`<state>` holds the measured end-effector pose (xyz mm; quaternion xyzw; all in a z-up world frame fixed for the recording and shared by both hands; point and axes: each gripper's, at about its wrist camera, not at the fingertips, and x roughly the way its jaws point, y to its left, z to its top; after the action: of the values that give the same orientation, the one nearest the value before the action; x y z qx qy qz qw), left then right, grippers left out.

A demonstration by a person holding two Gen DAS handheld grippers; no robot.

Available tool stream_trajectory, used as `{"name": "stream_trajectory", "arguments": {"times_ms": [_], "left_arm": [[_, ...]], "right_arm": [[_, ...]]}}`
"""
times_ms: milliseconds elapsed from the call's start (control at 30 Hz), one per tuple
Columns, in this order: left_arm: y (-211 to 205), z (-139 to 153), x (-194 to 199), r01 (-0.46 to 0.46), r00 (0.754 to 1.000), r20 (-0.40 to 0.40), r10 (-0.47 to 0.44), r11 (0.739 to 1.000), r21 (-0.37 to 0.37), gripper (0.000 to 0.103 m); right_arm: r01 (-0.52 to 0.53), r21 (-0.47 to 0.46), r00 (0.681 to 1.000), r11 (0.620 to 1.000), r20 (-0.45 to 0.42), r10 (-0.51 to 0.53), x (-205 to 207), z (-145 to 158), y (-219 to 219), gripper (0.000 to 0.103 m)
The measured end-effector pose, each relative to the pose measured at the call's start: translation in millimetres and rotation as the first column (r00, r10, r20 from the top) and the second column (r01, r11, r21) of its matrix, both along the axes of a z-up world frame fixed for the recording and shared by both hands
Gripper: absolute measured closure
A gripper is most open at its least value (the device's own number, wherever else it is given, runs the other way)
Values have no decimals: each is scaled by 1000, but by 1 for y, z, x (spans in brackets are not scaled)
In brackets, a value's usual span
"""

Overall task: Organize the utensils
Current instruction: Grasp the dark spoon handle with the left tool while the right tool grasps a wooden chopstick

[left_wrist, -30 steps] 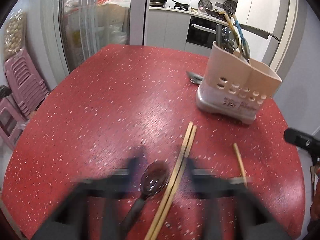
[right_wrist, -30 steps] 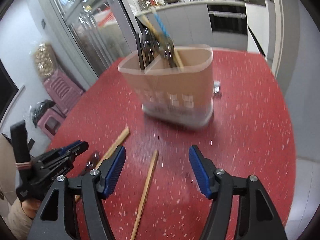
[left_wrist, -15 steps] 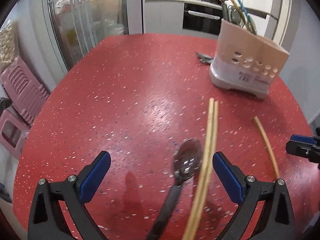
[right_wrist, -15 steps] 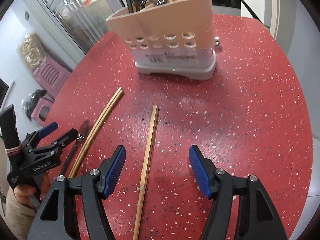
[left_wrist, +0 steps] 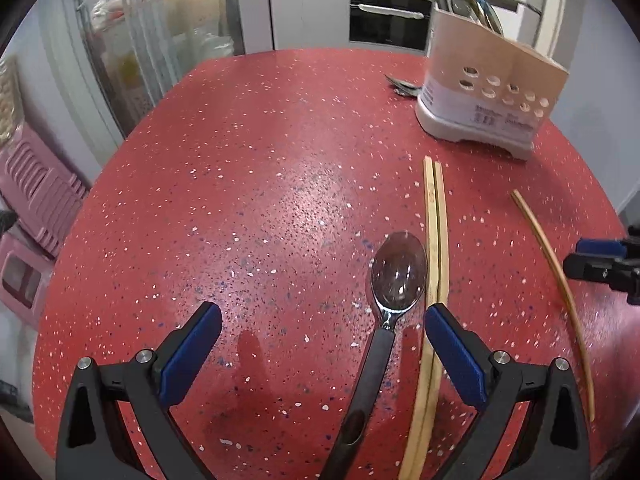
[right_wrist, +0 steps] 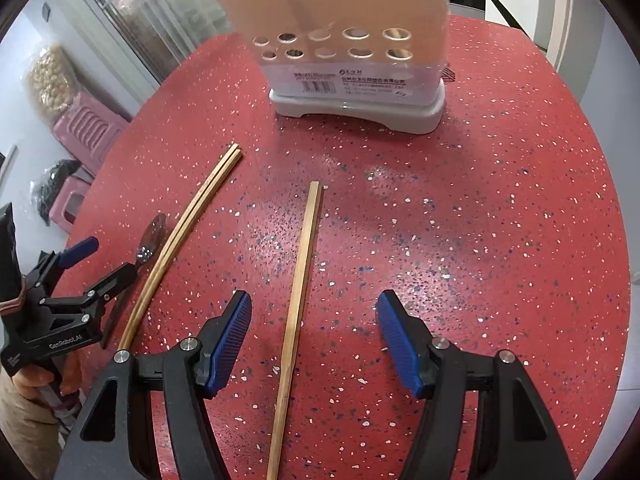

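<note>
A metal spoon (left_wrist: 394,284) with a dark handle lies on the red table (left_wrist: 260,184), its handle running between my left gripper's (left_wrist: 320,340) open fingers. A pair of wooden chopsticks (left_wrist: 434,264) lies just right of the spoon, passing under the right finger. A single chopstick (right_wrist: 300,280) lies between my right gripper's (right_wrist: 314,334) open fingers, nearer the left one; it also shows in the left wrist view (left_wrist: 556,276). The beige utensil holder (right_wrist: 344,36) stands at the back with utensils in it. Both grippers are empty.
A small metal utensil (left_wrist: 402,86) lies on the table behind the holder's left side. Pink plastic stools (left_wrist: 32,208) stand off the table's left edge. Kitchen cabinets and an oven are beyond the table.
Both grippers have come down and forward toward the table. The spoon now lies between the left fingers and the single chopstick between the right fingers. Nothing has been picked up.
</note>
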<state>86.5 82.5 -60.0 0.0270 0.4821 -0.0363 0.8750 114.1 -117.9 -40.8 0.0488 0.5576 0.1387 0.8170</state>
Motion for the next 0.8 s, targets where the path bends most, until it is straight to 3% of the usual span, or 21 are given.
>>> {"name": "stream_trajectory", "arguments": {"times_ms": [433,600,800], "left_arm": [[-6,-6,4,109,993,-52,-107,993,42,1],[-19,-1,4,183,981,-77,-179,982,56,17],[-30,2,6,248,962,-125,-245,969,13,48]], "right_arm": [[-63,-120,998,991,-25,60,8,-6,27,41],[-87,-197,996,976,-36,81,13,-8,43,44],[-115,-235,993,965,-31,111,13,-8,53,73]]}}
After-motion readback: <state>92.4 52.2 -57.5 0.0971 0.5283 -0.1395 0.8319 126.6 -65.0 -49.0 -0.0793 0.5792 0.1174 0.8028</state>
